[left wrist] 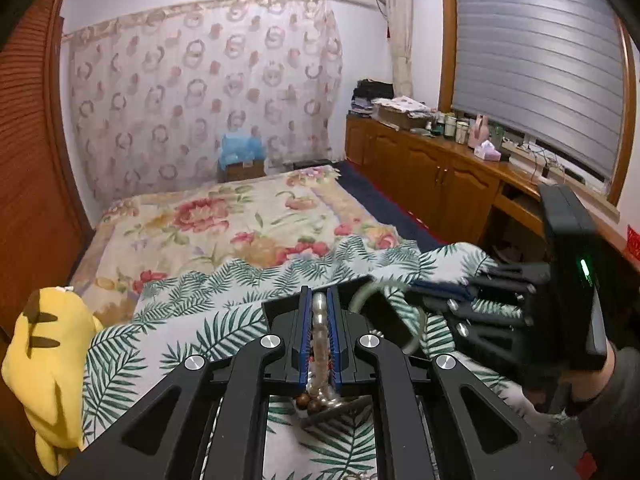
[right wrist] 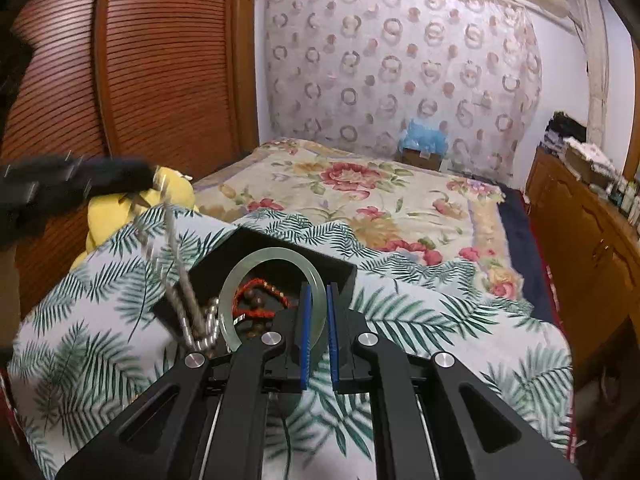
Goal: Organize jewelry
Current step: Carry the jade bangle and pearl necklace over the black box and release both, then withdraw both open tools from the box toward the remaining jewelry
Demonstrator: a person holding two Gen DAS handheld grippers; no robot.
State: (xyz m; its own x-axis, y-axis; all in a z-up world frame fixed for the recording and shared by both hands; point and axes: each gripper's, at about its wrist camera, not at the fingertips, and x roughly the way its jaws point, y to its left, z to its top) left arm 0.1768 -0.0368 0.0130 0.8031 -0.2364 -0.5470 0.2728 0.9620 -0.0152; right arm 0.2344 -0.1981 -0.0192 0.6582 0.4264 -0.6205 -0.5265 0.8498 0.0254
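My left gripper [left wrist: 319, 300] is shut on a string of clear and silver beads [left wrist: 319, 344] that hangs down between its fingers; in the right wrist view the string [right wrist: 180, 280] droops blurred into a black jewelry box [right wrist: 276, 264]. My right gripper [right wrist: 318, 292] is shut on a pale green jade bangle [right wrist: 272, 256] held over the box; the bangle also shows in the left wrist view [left wrist: 416, 336], with the right gripper [left wrist: 432, 290] beside my left. Red and brown beads [right wrist: 256, 300] lie in the box.
The box sits on a leaf-print cloth [right wrist: 420, 320] on a bed with a floral blanket [left wrist: 224, 216]. A yellow plush toy [left wrist: 48, 364] lies at the left. A wooden wardrobe [right wrist: 120, 60] stands at the left, a cluttered wooden counter [left wrist: 440, 152] at the right.
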